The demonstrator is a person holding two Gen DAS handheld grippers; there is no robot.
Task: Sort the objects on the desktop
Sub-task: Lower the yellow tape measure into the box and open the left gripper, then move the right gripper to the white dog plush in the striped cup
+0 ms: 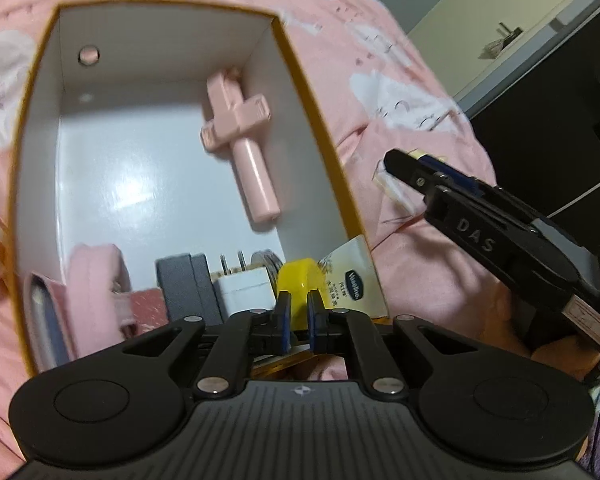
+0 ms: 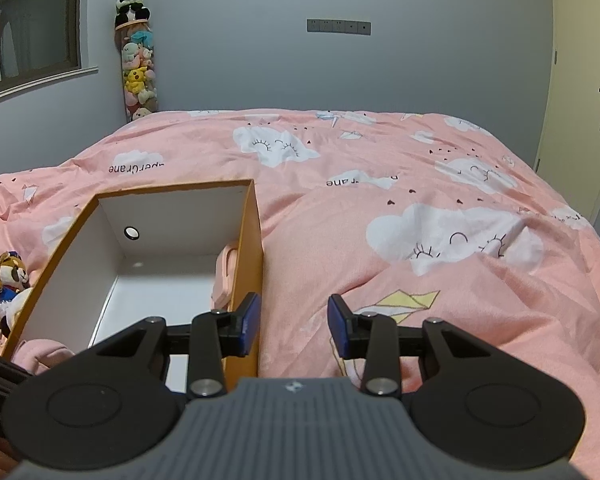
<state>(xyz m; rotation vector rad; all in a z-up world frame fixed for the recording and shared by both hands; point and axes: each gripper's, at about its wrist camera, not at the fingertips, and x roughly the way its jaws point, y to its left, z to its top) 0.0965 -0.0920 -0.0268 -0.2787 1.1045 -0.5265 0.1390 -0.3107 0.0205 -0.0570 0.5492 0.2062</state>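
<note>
An open orange box with a white inside (image 1: 40, 128) lies on the pink bed cover. In it are a pink cross-shaped object (image 1: 240, 136), a pink item (image 1: 96, 280), a grey block (image 1: 184, 288), a white plug (image 1: 244, 288) and a Vaseline tube (image 1: 348, 276). My left gripper (image 1: 299, 312) is shut on a yellow object (image 1: 300, 280) over the box's near end. My right gripper (image 2: 292, 320) is open and empty, just right of the box's wall (image 2: 248, 240); it also shows in the left wrist view (image 1: 404, 168), above the cover.
The pink cloud-print bed cover (image 2: 380, 208) spreads all around. A plush toy (image 2: 10, 276) lies left of the box. A tube of plush toys (image 2: 138, 64) stands at the far wall. A door (image 2: 580, 80) is at the right.
</note>
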